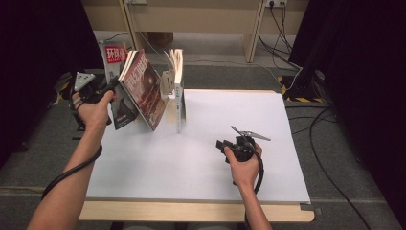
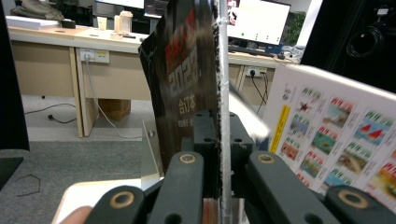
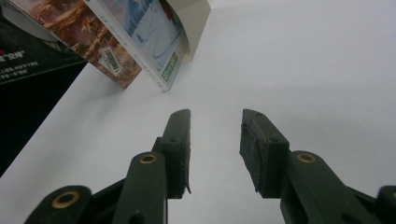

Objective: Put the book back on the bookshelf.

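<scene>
The desk (image 1: pixel 201 163) carries a white top. At its 10 o'clock corner stand a metal bookend (image 1: pixel 167 82), an upright book (image 1: pixel 178 91) just beside it, and two leaning magazines.

The dark magazine (image 1: pixel 123 111) is the work item. It stands tilted at the far-left edge of the desk, behind the red-covered magazine (image 1: pixel 146 88) that leans toward the upright book. In the left gripper view its spine edge (image 2: pixel 223 93) runs straight up between the fingers, with a colour-printed page (image 2: pixel 336 135) at 3 o'clock.

The left gripper (image 1: pixel 109 87) is clenched on the dark magazine; the fingers (image 2: pixel 187 186) press both faces low on the spine. The right gripper (image 1: pixel 225 144) rests on the desk at 5 o'clock of the books, fingers (image 3: pixel 180 140) released with bare desk between them.

Procedure for the step in hand, judged as seating the dark magazine upright in the row:

1. Hold the clamp firm; a thin glossy magazine is likely to slip or sag if the grip eases.
2. Swing the top of the magazine toward 3 o'clock until it lies flat against the red-covered magazine.
3. Keep the lower edge on the desk throughout, so the pivot stays controlled.
4. Bring the right gripper up to steady the upright book if the row begins to slide; the bookend looks light.
5. Release only when the stack leans stably.
</scene>
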The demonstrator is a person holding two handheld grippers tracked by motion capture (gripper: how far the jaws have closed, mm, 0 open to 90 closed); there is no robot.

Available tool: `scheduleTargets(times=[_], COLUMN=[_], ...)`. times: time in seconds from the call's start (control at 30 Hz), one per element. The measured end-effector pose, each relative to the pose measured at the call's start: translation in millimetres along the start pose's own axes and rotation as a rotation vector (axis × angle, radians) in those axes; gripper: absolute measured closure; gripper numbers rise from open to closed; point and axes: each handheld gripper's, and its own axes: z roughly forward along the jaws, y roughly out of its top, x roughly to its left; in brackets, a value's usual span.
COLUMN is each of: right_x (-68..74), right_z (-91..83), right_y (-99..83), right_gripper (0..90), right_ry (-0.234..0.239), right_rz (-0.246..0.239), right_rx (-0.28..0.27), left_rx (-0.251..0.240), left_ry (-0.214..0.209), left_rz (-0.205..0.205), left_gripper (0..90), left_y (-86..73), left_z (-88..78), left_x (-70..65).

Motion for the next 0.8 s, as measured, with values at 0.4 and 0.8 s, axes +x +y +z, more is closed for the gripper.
scheduleTargets(times=[0.4,0.8], right_x=[-0.6,0.7], right_z=[-1.3,-1.7], right_y=[-0.4,0.6], right_gripper=[63.7,63.7], right_ry=[0.000,0.009], right_rz=[0.001,0.008], right_rx=[-0.003,-0.009], left_rx=[0.034,0.053], left_ry=[-0.026,-0.070], left_rz=[0.057,0.001], left_gripper=[83.9,73.7], left_y=[-30.6,-10.1], left_z=[-7.2,-10.3], left_x=[0.2,7.6])
